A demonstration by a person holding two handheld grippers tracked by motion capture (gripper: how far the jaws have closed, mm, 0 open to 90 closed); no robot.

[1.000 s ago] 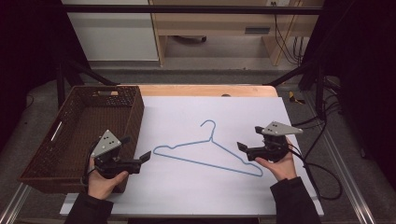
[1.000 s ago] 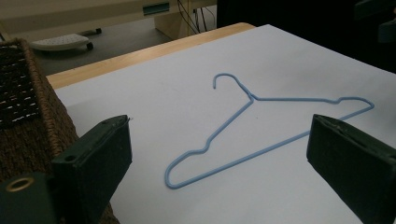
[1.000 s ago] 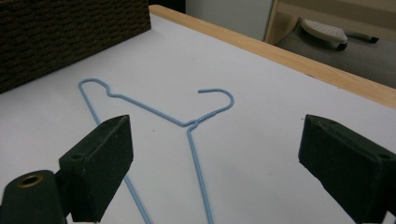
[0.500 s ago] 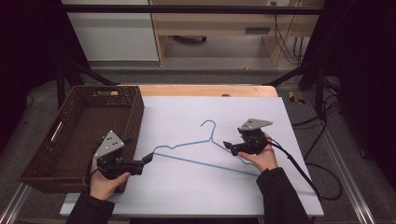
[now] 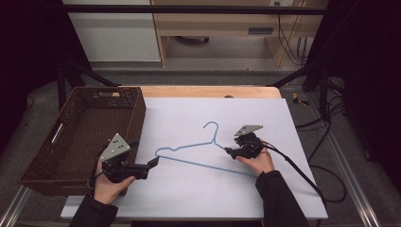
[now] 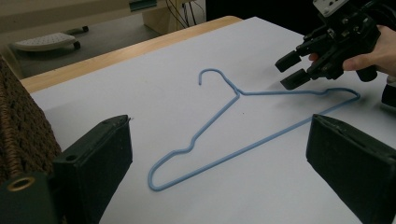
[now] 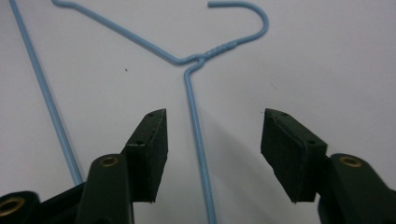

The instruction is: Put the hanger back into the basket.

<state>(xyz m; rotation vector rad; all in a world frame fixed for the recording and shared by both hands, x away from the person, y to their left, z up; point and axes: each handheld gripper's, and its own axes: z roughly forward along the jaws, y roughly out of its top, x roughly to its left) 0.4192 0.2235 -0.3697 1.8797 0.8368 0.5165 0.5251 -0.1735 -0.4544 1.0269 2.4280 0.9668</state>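
The blue hanger [image 7: 194, 121] is lying flat, one wire arm running between the right gripper [image 7: 212, 156]'s closing, apparently not yet touching jaws. The left gripper [image 6: 219, 172] is gaping empty just short of the hanger's end

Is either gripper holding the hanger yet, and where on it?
Nothing held. The right gripper straddles the blue wire hanger's upper arm, jaws just been closing, not touching; left gripper open.

Black hand-held gripper [image 5: 231, 152], grey plate, dark sleeves.
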